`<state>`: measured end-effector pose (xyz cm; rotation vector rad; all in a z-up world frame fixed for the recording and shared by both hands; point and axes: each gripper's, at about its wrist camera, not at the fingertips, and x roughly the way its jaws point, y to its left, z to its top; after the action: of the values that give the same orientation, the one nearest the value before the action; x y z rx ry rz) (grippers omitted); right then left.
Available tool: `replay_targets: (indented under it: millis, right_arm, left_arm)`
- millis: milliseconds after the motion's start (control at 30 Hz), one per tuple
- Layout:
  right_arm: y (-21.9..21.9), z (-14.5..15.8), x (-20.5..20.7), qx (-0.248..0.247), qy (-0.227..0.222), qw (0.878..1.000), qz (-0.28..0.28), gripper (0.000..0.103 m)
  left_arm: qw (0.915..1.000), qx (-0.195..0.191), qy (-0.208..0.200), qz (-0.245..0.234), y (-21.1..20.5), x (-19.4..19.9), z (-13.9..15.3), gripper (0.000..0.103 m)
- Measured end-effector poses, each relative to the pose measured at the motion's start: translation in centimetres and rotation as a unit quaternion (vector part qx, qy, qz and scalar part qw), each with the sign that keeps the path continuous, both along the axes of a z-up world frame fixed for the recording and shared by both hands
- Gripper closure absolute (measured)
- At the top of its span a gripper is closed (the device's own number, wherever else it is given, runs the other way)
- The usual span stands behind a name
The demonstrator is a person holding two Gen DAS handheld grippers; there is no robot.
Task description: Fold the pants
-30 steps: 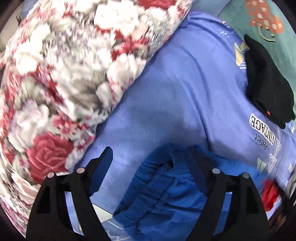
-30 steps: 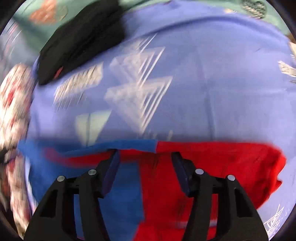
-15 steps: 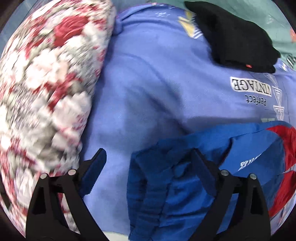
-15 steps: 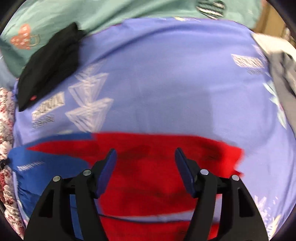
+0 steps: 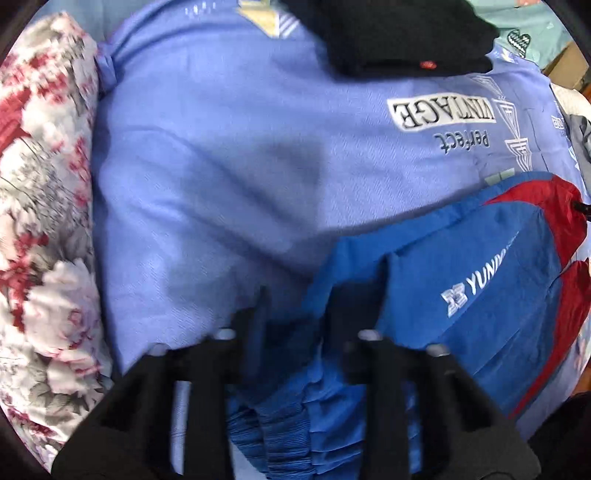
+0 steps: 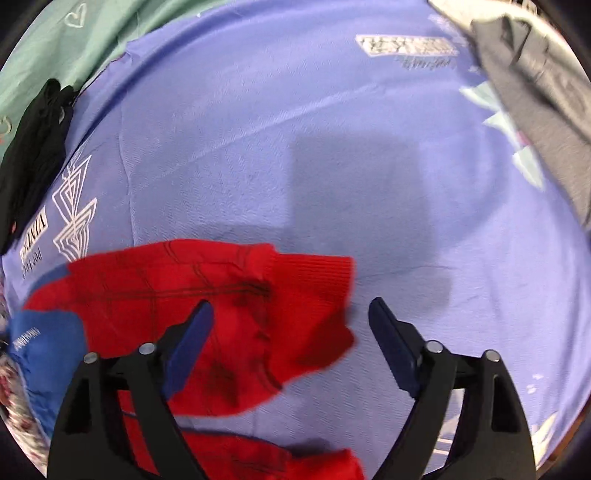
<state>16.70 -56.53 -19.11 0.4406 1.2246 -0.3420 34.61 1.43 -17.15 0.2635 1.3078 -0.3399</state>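
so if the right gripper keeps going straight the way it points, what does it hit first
Most likely the red cuff end of the pants, which lies between the closing jaws of the right gripper. The blue bedsheet lies just beyond; depth is hard to judge.

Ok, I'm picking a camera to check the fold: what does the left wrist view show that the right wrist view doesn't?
Only the left wrist view: the gathered blue waistband, bunched between the fingers of the closing left claw. Only the right wrist view: the red ribbed cuff, lying between the wide-set fingers of the closing right claw. Both: the blue-and-red pants, the lilac printed sheet and the black garment.
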Motion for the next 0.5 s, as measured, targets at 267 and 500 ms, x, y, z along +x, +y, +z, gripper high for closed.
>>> replay_targets:
  millis: [267, 500]
  right_arm:
    - [0.7, 1.1, 2.6, -0.106, -0.007, 0.994, -0.02, 0.044]
    - [5.1, 4.0, 4.0, -0.207, -0.015, 0.977, 0.049, 0.019]
  left_arm:
    - [0.999, -0.003, -0.013, 0.042, 0.8, 1.4, 0.3, 0.076]
    - [0.9973, -0.012, -0.039, 0.061, 2.4, 1.3, 1.6, 0.033]
